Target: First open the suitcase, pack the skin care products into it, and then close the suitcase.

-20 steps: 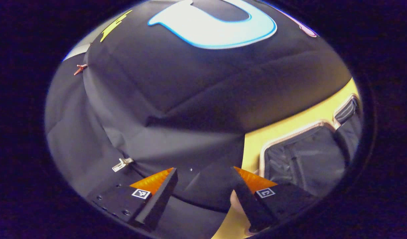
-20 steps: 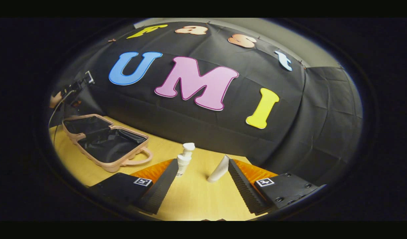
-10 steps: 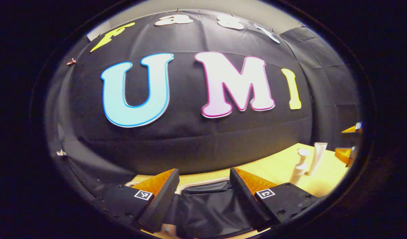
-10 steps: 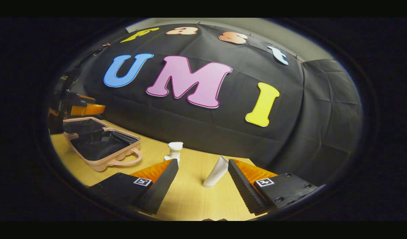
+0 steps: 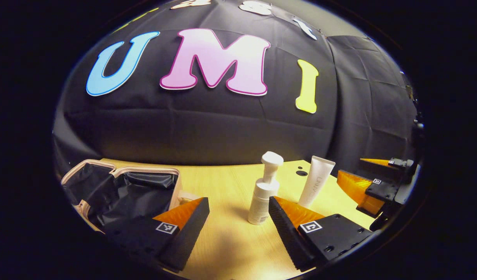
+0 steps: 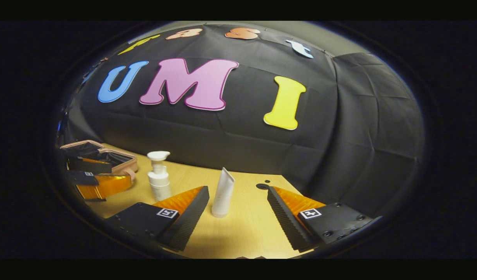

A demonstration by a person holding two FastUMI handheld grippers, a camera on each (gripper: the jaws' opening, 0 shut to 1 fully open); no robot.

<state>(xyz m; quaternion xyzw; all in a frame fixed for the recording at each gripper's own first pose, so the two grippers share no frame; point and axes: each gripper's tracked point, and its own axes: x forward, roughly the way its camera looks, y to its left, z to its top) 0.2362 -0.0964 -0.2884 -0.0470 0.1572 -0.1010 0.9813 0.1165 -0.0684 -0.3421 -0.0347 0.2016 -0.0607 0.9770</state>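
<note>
Left gripper view: your left gripper (image 5: 238, 221) low over table (image 5: 230, 241), level, fingers wide apart, holding nothing. Pump bottle (image 5: 264, 194) upright just ahead; tube (image 5: 316, 187) beside it. Open suitcase (image 5: 121, 190) at left, partly behind finger.

Right gripper view: your right gripper (image 6: 238, 212) level, spread wide, empty. Tube (image 6: 222, 193) stands between fingers, untouched. Suitcase (image 6: 106, 155) far left, partly hidden by left gripper (image 6: 102, 182).

So there's a light wooden table (image 5: 230, 241) running under and ahead of the left gripper (image 5: 238, 200), same under the right gripper (image 6: 237, 189). Black cloth (image 5: 207, 128) hangs as a backdrop straight ahead of both, creased in squares off to the right. Two small dark round spots (image 6: 262, 186) sit on the tabletop just past the right gripper's right-hand tip. A strip of pale wall (image 6: 331, 39) peeks above the cloth.
</note>
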